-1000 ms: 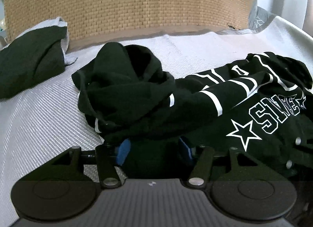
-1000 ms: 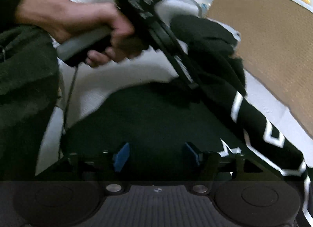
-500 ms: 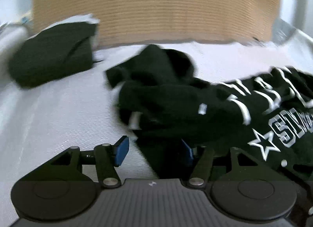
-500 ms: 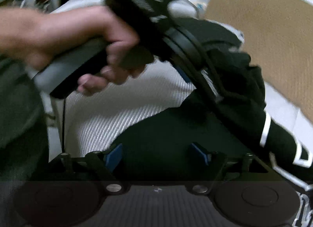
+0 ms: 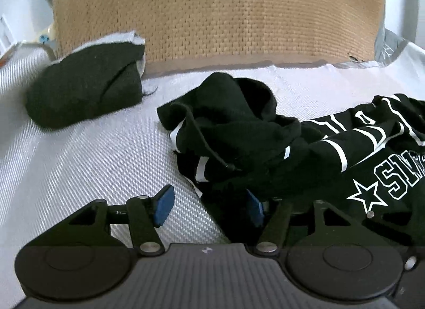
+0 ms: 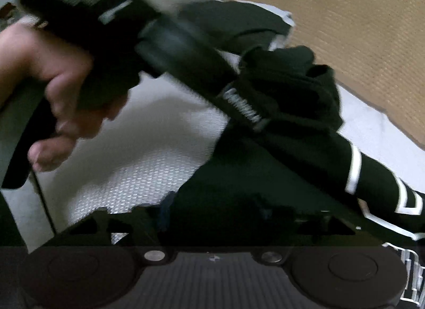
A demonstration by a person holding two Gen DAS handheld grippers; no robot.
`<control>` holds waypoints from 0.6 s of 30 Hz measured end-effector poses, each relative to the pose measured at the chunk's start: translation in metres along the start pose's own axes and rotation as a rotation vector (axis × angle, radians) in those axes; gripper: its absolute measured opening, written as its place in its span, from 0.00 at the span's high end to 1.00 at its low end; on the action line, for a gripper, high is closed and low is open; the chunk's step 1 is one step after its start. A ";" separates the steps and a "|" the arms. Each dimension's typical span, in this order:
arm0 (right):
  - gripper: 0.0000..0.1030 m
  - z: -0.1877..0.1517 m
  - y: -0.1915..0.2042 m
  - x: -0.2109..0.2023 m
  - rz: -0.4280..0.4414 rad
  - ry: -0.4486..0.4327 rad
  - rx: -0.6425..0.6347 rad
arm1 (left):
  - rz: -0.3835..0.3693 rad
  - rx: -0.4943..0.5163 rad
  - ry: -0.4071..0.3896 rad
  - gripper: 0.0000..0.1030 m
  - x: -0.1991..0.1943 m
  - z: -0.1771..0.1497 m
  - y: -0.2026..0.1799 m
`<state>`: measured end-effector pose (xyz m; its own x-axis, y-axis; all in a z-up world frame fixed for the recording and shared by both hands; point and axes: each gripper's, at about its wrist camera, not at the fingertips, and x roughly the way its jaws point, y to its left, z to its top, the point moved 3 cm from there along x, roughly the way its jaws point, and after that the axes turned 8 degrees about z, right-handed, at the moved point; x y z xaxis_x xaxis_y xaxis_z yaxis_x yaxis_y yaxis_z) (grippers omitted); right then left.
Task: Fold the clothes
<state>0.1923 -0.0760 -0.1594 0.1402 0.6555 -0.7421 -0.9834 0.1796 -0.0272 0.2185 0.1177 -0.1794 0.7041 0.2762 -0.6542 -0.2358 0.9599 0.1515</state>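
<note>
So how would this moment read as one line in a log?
garment: black jacket crumpled on bed | left tongs: open at hem | right tongs: closing over fabric

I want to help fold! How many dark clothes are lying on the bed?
2: a crumpled black jacket with white lettering right ahead, and a folded dark garment far left by the woven headboard. More may be hidden.

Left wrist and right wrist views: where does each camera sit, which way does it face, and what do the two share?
Left wrist: on the left gripper, angled down across the white woven bedcover at the crumpled black jacket with white lettering, a folded dark garment and a tan woven headboard; only its blue-padded fingers show.
Right wrist: on the right gripper, jaws closing over black cloth, facing the person's left hand holding the other gripper.
Shared: jacket, bedcover, headboard.
</note>
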 end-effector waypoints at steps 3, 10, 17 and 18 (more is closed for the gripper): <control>0.82 0.000 -0.003 -0.004 -0.047 0.046 -0.018 | -0.010 -0.002 -0.011 0.40 -0.001 0.003 0.002; 0.91 -0.011 0.016 -0.028 0.000 0.067 -0.082 | -0.013 0.066 -0.062 0.39 -0.015 0.016 -0.009; 0.92 -0.026 0.042 -0.060 0.125 0.043 -0.095 | -0.045 0.068 -0.109 0.38 -0.033 0.025 -0.009; 0.92 -0.028 0.044 -0.061 0.128 0.047 -0.091 | -0.047 0.066 -0.116 0.38 -0.036 0.027 -0.009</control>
<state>0.1371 -0.1289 -0.1338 0.0098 0.6333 -0.7738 -0.9996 0.0280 0.0102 0.2136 0.1001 -0.1375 0.7870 0.2309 -0.5721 -0.1591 0.9719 0.1734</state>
